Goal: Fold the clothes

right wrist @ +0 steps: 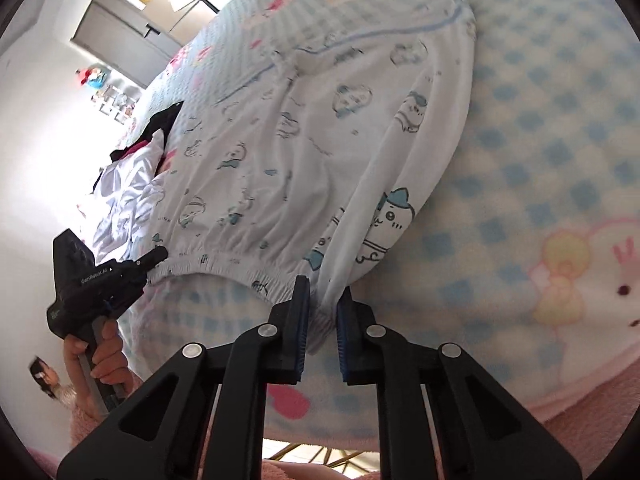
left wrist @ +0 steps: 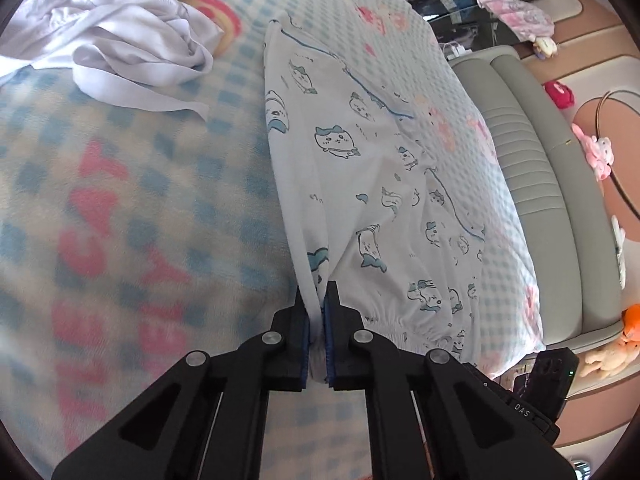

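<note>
Black gripper linkages fill the bottom of both wrist views. Left gripper [left wrist: 318, 308] has its blue pads clamped on a pinch of waistband at one corner of the printed pajama pants [left wrist: 360, 184], fabric bunched up between the pads. Right gripper [right wrist: 323, 300] is pinched on the other end of the same elastic waistband, with a fold of cloth caught between its jaws, which sit a touch wider than the left's.

Those pants, white with little blue cartoon critters, lie stretched out lengthwise on a fleece blanket [left wrist: 140, 200] with a blue and cream check and blurry pink lettering; the waistband end looks lifted a bit off the blanket near the grippers. Up at the far left of the left view sits a rumpled white garment [left wrist: 132, 44], well apart from the pants.

Room-wise: a pale grey-green padded bench or bed frame [left wrist: 532, 168] runs along the right edge of the bed, with plush toys [left wrist: 558, 94] scattered on the pinkish surface beyond. From the right view you can see the person's hand [right wrist: 100, 356] wrapped around the left gripper's handle, a white wall, and a grey cabinet [right wrist: 124, 36] in the back.
</note>
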Tool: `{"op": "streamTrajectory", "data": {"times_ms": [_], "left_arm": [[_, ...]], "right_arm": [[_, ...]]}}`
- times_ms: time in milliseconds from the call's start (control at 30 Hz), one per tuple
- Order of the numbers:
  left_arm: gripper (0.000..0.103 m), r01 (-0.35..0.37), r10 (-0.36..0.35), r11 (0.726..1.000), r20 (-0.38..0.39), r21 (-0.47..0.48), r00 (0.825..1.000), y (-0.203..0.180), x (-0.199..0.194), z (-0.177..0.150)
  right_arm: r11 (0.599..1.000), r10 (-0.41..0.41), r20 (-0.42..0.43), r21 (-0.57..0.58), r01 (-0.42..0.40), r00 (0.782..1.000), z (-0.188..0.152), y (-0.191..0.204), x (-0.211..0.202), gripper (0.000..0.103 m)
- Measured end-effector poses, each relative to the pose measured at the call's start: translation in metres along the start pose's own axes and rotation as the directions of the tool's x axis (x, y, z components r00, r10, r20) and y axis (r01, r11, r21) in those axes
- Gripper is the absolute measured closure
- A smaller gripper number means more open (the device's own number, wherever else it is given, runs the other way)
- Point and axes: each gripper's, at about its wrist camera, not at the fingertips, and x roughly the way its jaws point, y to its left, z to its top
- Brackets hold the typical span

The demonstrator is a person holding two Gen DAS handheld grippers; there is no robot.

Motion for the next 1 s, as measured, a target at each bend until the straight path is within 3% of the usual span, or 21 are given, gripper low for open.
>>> {"op": "streamTrajectory", "data": {"times_ms": [200, 333, 467, 567, 633, 700, 767, 900, 1000], "left_arm": [[0.094, -0.034, 0.032, 0.998, -0.03, -0.051, 0.999, 0.018, 0.008, -0.004], [0.087, 0.008, -0.014, 0.993, -0.049, -0.117, 0.999, 0.038, 0.01, -0.006], [0.084, -0.1, 0.099, 0.995, 0.034, 0.002, 0.994, 0.014, -0.01, -0.002], [0.084, -0.041, 0.038, 0.998, 0.064, 0.05, 0.997, -0.011, -0.017, 0.002], [0.082, -0.002, 0.0, 0.996, 0.021, 0.089, 1.0, -0.032, -0.001, 0.005], [0.071, 0.035, -0.031, 0.991, -0.035, 0.13, 0.999, -0.054, 0.021, 0.009], [0.069, 0.075, -0.06, 0.983, -0.092, 0.169, 0.994, -0.077, 0.042, 0.012], [0.069, 0.044, 0.01, 0.96, -0.189, 0.276, 0.982, -0.111, 0.088, 0.005], [0.069, 0.02, 0.043, 0.947, -0.188, 0.32, 0.981, -0.126, 0.106, 0.004]], "right_arm": [[0.999, -0.028, -0.037, 0.025, 0.029, 0.999, -0.001, -0.01, 0.01, 0.092], [0.991, 0.011, -0.05, 0.137, -0.004, 0.999, -0.001, -0.032, 0.016, 0.087], [0.99, -0.025, 0.023, 0.136, 0.022, 0.999, 0.008, -0.041, -0.003, 0.083], [0.986, -0.067, 0.039, 0.157, 0.06, 0.997, 0.019, -0.054, -0.009, 0.078], [0.981, -0.076, 0.032, 0.182, 0.069, 0.997, 0.025, -0.06, -0.007, 0.076], [0.977, -0.067, 0.027, 0.203, 0.06, 0.997, 0.029, -0.064, -0.003, 0.076], [0.976, -0.047, 0.013, 0.212, 0.044, 0.999, 0.033, -0.065, 0.005, 0.076], [0.971, -0.04, -0.012, 0.234, 0.042, 0.999, 0.036, -0.071, 0.024, 0.075], [0.965, -0.011, 0.0, 0.26, 0.011, 1.0, 0.038, -0.076, 0.035, 0.074]]}}
